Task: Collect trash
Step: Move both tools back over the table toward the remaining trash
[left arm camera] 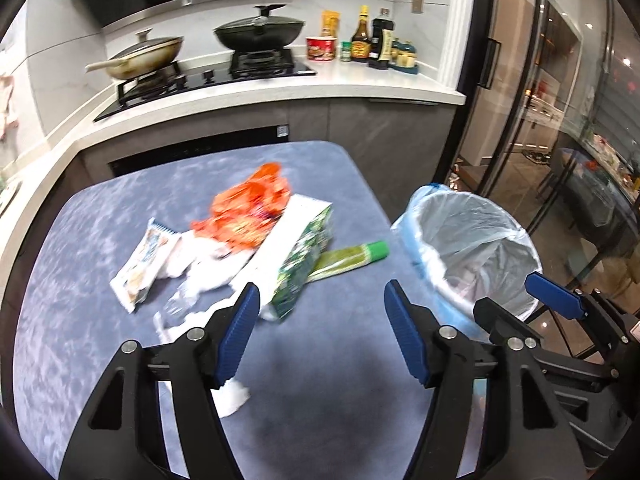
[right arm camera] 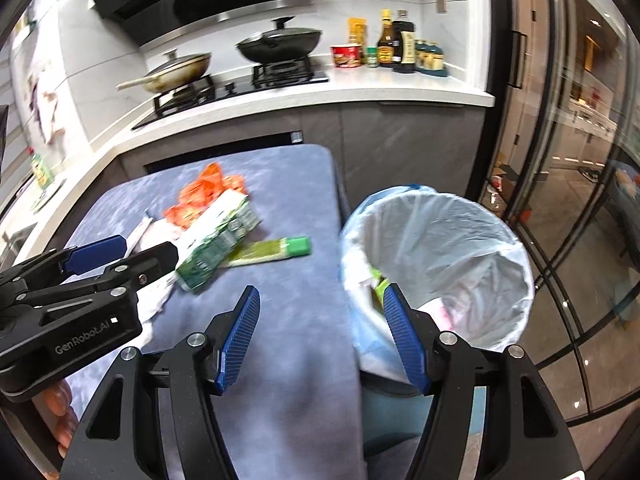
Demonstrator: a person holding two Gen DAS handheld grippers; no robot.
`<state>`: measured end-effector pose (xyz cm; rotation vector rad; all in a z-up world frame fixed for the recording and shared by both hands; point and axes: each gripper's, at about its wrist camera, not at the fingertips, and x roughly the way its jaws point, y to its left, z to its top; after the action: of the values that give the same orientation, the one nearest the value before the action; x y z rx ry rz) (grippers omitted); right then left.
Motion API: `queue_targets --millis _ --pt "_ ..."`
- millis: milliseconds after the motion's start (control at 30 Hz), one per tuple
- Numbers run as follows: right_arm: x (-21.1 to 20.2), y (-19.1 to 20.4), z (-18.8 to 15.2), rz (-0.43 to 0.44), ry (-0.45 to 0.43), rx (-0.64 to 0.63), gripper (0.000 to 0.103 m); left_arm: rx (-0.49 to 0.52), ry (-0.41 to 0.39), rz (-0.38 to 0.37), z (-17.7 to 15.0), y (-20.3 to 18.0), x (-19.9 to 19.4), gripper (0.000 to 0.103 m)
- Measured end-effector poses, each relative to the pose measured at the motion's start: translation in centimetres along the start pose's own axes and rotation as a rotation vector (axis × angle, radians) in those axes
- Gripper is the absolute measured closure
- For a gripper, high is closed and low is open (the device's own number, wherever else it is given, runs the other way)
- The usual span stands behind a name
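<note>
Trash lies in a heap on the blue-grey table (left arm camera: 100, 220): an orange crumpled bag (left arm camera: 250, 208), a green-and-white carton (left arm camera: 298, 260), a green tube (left arm camera: 352, 258), a snack wrapper (left arm camera: 142, 266) and white tissue (left arm camera: 204, 268). A bin with a pale liner (left arm camera: 476, 248) stands off the table's right edge. My left gripper (left arm camera: 322, 312) hangs open and empty over the table's near part, just short of the carton. My right gripper (right arm camera: 322, 316) is open and empty too, straddling the table edge and the bin (right arm camera: 440, 264), which holds some wrappers.
Behind the table runs a white counter (left arm camera: 360, 84) with a stove, two lidded pans (left arm camera: 260, 32) and several sauce bottles (left arm camera: 370, 40). A glass door (left arm camera: 560, 120) stands to the right. A hand (right arm camera: 56, 412) holds the left gripper's body.
</note>
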<state>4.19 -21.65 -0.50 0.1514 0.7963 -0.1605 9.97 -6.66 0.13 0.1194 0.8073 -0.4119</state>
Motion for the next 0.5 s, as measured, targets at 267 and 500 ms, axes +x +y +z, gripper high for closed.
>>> queue_targets --millis 267,500 --pt "0.8 3.8 -1.5 0.033 0.043 -0.056 0.041 -0.072 0.047 0.084 -3.5 5.3 0.1 0.028" --pt "1.8 5.5 -2.4 0.045 0.077 -0.072 0.041 -0.182 0.108 0.135 -6.3 10.4 1.5 0.019"
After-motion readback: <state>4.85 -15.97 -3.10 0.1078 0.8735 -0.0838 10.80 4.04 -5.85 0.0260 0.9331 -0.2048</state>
